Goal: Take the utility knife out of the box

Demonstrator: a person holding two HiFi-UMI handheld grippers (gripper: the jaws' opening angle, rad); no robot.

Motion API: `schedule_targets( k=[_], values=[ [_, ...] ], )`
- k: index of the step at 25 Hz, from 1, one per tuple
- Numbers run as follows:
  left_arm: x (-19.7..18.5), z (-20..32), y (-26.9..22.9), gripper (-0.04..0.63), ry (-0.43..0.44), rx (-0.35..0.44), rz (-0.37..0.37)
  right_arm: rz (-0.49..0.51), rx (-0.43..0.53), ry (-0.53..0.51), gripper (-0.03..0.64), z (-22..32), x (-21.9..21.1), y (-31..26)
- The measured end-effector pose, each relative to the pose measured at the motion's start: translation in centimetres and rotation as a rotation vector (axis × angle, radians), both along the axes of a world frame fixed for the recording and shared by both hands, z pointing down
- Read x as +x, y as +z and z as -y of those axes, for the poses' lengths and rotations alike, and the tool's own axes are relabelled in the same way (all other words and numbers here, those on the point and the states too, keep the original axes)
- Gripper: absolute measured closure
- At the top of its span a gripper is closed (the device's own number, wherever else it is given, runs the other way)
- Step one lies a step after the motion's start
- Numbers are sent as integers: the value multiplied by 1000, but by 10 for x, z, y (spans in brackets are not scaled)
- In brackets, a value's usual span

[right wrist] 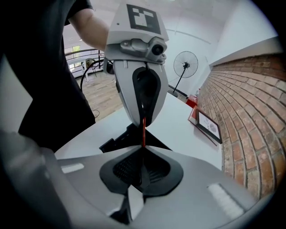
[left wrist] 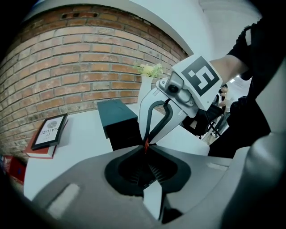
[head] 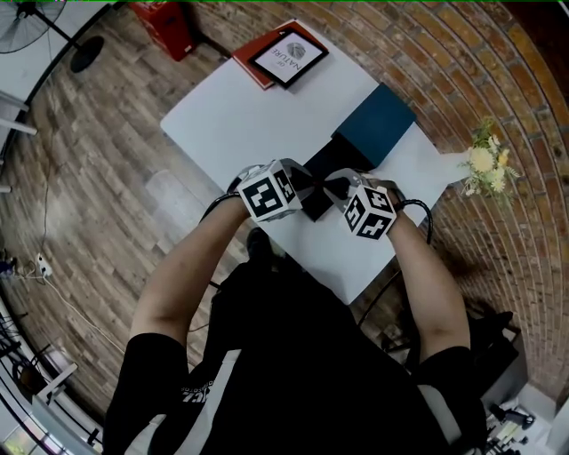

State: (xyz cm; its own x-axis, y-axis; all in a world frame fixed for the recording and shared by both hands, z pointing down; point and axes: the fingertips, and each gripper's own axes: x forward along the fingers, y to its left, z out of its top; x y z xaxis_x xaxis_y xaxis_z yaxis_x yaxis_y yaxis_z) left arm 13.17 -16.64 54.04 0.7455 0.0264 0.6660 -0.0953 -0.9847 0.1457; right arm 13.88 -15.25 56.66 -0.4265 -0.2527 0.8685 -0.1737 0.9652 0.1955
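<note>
Right now my left gripper (left wrist: 146,150) and right gripper (right wrist: 143,146) both pinch the thin red knife (right wrist: 143,129), tip to tip, just above the black box (right wrist: 117,142). Next I'd lift it clear, one side releasing.

Only a red sliver (right wrist: 143,129) shows of whatever the left gripper (right wrist: 144,117) and right gripper (right wrist: 143,147) pinch between them (edge-on, too thin to tell its shape). In the head view the marker cubes (head: 267,194) cover the jaws and most of the black box (head: 324,163), hiding its inside. The floor fan (head: 22,35) and a red object (head: 164,25) are cut off by the top edge. What the flowers (left wrist: 149,70) stand in is covered by the right gripper.
</note>
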Motion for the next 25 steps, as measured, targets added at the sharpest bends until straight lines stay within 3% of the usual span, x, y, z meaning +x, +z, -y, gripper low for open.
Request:
schedule_targets(
  k=[6, 14, 18, 25],
  values=[
    [-2, 1, -9, 557, 40, 25, -24, 34, -7, 58, 606, 2, -7, -8],
    [-13, -13, -19, 568, 196, 118, -7, 67, -27, 96, 604, -7, -30, -24],
    [-16, -20, -27, 577, 245, 126, -46, 77, 7, 199, 588, -11, -31, -32],
    [-22, -34, -42, 577, 244, 142, -74, 100, 107, 367, 558, -32, -7, -48]
  ],
)
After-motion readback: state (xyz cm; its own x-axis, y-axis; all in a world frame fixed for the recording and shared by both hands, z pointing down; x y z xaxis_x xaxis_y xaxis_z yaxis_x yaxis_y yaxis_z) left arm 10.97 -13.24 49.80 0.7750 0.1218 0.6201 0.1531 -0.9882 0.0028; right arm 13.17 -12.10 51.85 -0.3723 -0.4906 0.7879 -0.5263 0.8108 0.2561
